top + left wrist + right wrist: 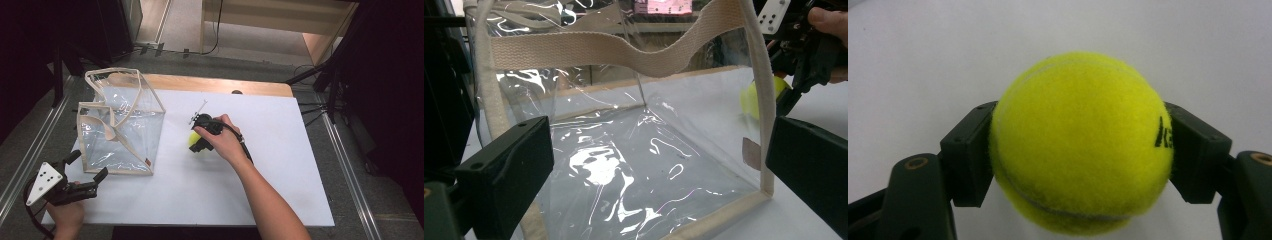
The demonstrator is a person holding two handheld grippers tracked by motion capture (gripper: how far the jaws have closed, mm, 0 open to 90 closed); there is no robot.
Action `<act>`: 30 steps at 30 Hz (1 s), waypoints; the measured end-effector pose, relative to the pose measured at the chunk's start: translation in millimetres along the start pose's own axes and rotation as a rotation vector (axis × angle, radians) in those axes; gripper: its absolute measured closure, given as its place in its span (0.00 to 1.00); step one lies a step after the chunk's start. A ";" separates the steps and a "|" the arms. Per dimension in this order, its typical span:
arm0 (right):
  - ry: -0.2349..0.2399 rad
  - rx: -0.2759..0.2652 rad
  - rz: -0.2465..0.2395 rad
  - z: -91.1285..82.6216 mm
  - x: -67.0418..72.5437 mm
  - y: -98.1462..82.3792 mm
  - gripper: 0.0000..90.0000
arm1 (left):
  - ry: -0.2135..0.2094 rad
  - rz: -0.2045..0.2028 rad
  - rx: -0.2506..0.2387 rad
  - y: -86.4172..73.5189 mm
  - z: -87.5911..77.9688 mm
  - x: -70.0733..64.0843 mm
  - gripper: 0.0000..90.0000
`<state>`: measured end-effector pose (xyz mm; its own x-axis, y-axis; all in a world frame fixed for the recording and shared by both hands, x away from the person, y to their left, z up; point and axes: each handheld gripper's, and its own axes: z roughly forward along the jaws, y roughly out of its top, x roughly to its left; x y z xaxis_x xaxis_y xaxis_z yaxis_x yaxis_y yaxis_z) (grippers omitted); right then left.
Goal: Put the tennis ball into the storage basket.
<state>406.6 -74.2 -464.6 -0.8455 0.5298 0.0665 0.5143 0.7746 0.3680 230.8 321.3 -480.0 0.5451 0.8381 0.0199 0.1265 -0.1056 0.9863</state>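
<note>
A yellow tennis ball rests just over the white board, and my right gripper is shut on it, a pad pressing each side. A clear plastic bag with beige webbing trim and handles stands open at the board's left. My left gripper stands open at the bag's near left corner, jaws apart and holding nothing. Through the bag, the left gripper view shows the ball and the right gripper beyond.
The white board lies on a wooden tabletop whose edge shows at the back. A small dark object sits at the board's far edge. Metal rails run along both sides, and black stands rise at the far right.
</note>
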 end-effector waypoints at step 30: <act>0.064 -0.036 -0.102 0.9 26.1 41.0 0.26 | -0.010 -0.002 -0.013 0.0 -0.1 1.2 0.00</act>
<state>405.7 -28.2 -448.6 -0.9012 0.4249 0.0857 0.4207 0.8099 0.4088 231.4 322.4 -480.0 0.5529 0.8331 0.0165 0.1168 -0.0971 0.9884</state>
